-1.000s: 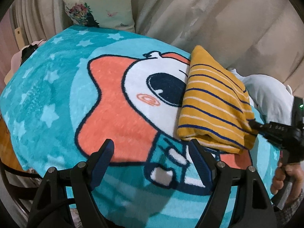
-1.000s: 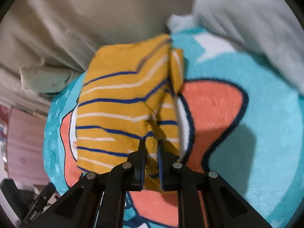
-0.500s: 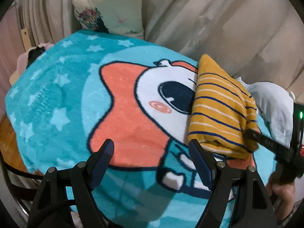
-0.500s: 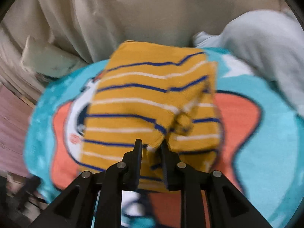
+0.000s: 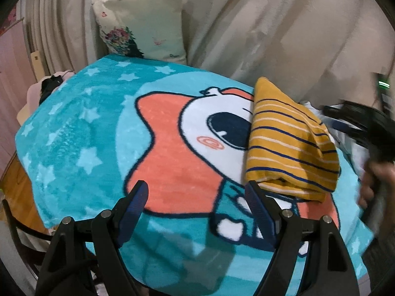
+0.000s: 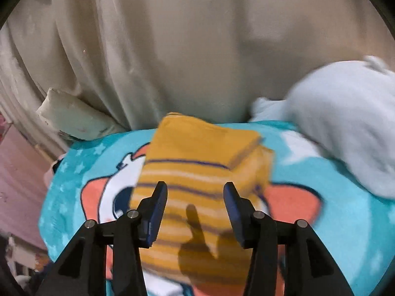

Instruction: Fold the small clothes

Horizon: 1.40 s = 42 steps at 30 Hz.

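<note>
Folded yellow striped garment (image 5: 291,145) is lying at 3 o'clock on cartoon blanket (image 5: 81,133) w/ 2 grippers, left gripper (image 5: 197,201) & right gripper (image 6: 195,203), hovering wide apart, gripping nothing.

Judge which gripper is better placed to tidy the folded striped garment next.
Right. The right gripper hangs open directly over the striped garment; the left gripper is open beside its near corner, over the blanket.
</note>
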Each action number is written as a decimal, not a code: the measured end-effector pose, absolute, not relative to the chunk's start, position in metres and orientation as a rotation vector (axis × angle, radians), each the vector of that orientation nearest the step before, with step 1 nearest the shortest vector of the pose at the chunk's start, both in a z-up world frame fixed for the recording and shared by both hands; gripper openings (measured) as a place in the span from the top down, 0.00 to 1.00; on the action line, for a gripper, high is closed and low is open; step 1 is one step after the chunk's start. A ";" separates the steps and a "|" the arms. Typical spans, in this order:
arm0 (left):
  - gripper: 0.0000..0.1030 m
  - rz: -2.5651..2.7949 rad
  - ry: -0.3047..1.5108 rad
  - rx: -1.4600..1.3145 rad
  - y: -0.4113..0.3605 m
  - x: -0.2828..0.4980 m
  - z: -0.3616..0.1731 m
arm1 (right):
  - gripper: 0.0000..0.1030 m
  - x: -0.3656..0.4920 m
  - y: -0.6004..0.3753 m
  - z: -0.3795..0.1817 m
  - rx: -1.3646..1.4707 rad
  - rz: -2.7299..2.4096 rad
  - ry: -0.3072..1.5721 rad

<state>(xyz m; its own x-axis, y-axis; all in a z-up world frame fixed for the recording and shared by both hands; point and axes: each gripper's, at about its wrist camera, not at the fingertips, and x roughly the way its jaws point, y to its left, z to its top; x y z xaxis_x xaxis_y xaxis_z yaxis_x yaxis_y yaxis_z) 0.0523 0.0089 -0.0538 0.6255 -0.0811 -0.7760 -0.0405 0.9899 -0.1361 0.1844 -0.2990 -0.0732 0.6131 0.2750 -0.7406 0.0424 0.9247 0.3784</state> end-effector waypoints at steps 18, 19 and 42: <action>0.00 0.123 0.279 0.087 -0.040 0.003 0.041 | 0.46 0.086 -0.346 -0.100 0.537 0.058 0.977; 0.00 0.116 0.237 0.107 -0.048 -0.002 0.048 | 0.46 0.082 -0.343 -0.096 0.520 0.065 0.971; 0.00 -0.043 0.546 0.132 -0.105 -0.014 0.041 | 0.39 0.019 -0.293 -0.106 0.273 0.065 1.016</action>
